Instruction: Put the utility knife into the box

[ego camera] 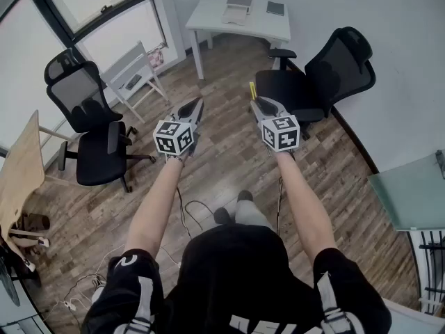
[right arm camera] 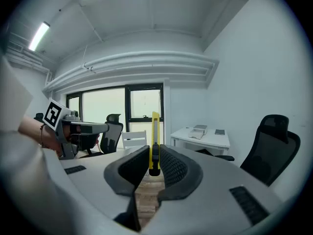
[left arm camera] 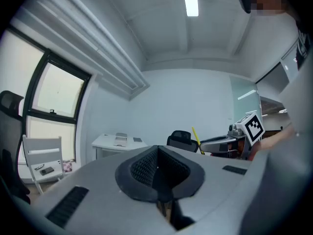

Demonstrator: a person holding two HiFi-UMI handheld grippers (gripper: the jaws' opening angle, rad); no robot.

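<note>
My right gripper [ego camera: 254, 101] is shut on a yellow utility knife [right arm camera: 154, 140], which stands upright between the pads and sticks out past the tips [ego camera: 252, 89]. My left gripper [ego camera: 198, 103] is held beside it at the same height, apart from it, and its jaws [left arm camera: 157, 156] are shut with nothing between them. Both are raised in the air above the wooden floor [ego camera: 229, 152]. From the left gripper view the right gripper [left arm camera: 217, 142] and the knife [left arm camera: 195, 136] show to the right. I can make out no box for certain.
A white desk [ego camera: 208, 19] with a few flat things on it stands ahead by the wall. A black office chair [ego camera: 327, 75] is close on the right, another black office chair [ego camera: 90, 138] on the left, and a white chair [ego camera: 135, 72] by the window. Cables lie on the floor by my feet.
</note>
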